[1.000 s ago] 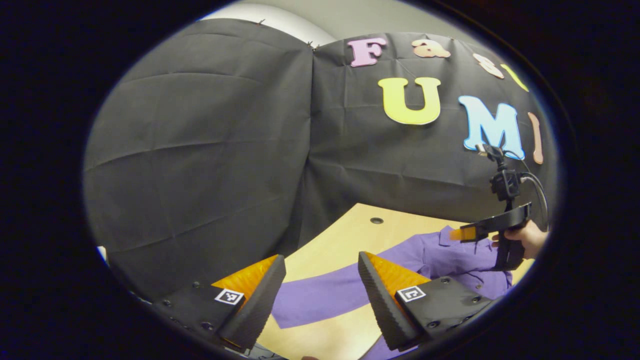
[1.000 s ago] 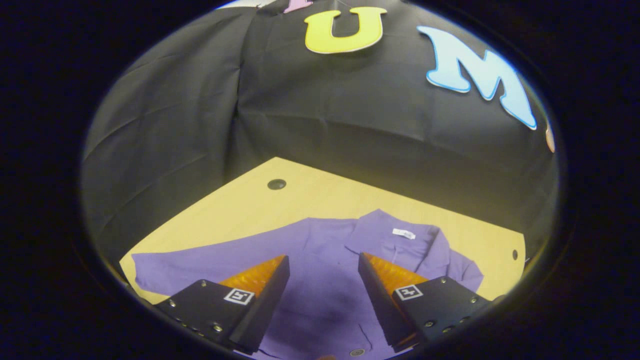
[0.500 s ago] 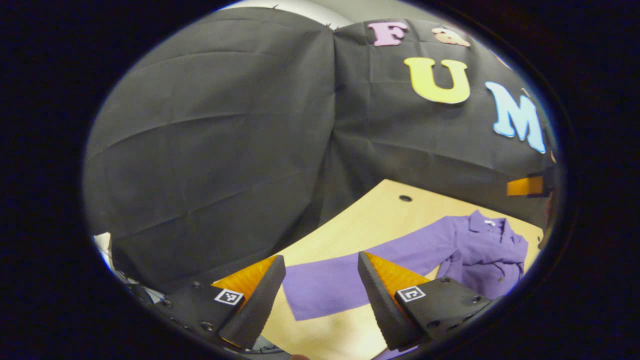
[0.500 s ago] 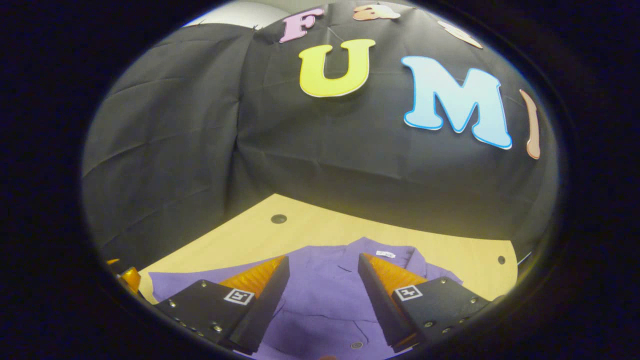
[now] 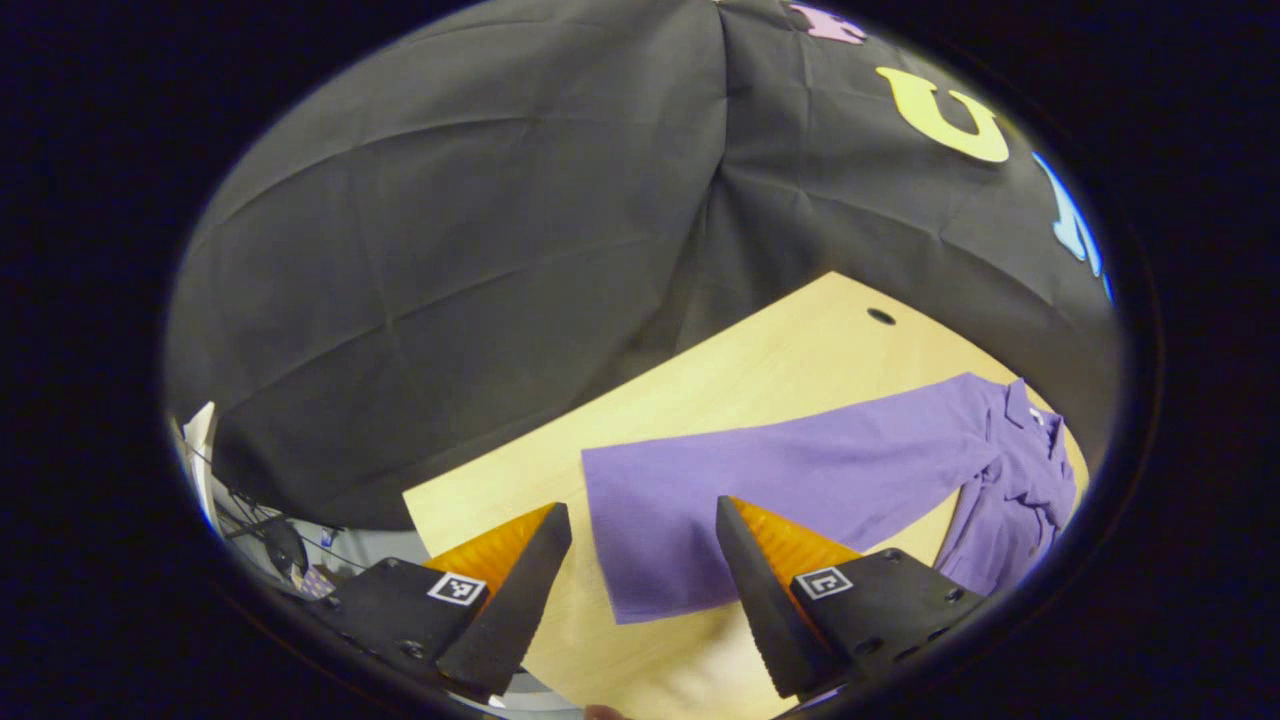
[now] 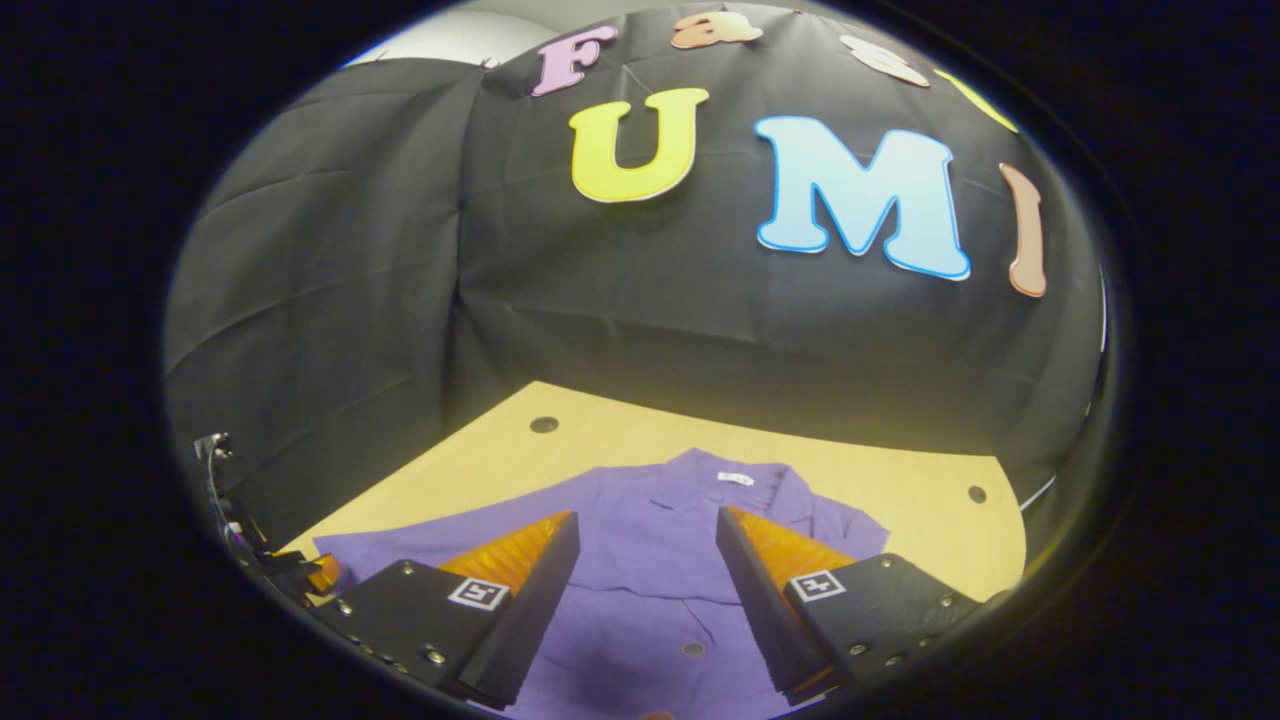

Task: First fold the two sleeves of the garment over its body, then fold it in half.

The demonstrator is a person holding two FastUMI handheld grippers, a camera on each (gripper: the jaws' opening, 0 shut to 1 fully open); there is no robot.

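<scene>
The left tool (image 5: 643, 530) hangs with its jaws spread and nothing between them, poised just above the cuff end of a purple shirt (image 5: 1010, 470); the cuff lies between the two fingers at about 12 o'clock from the tips. From there the sleeve (image 5: 790, 480) runs out flat and straight toward 2 o'clock, where it joins the shirt's body and collar. The right tool (image 6: 648, 535) is likewise spread and empty, held over the buttoned front of the shirt with the collar (image 6: 735, 480) at 12 o'clock. The sleeve under the left tool lies stretched out on the tabletop (image 5: 760, 360), so by my reading the sleeve-folding step is in hand. The next move calls for the left tool to drop, pinch the cuff edge and carry it toward 2 o'clock across the body. The far sleeve, toward 3 o'clock in the right gripper view, is too bunched to tell how it lies. Bare tabletop lies at 10 o'clock of the cuff, ending at a near corner (image 5: 410, 492); beyond the collar there is more open wood up to the black cloth wall (image 6: 400, 300).
</scene>
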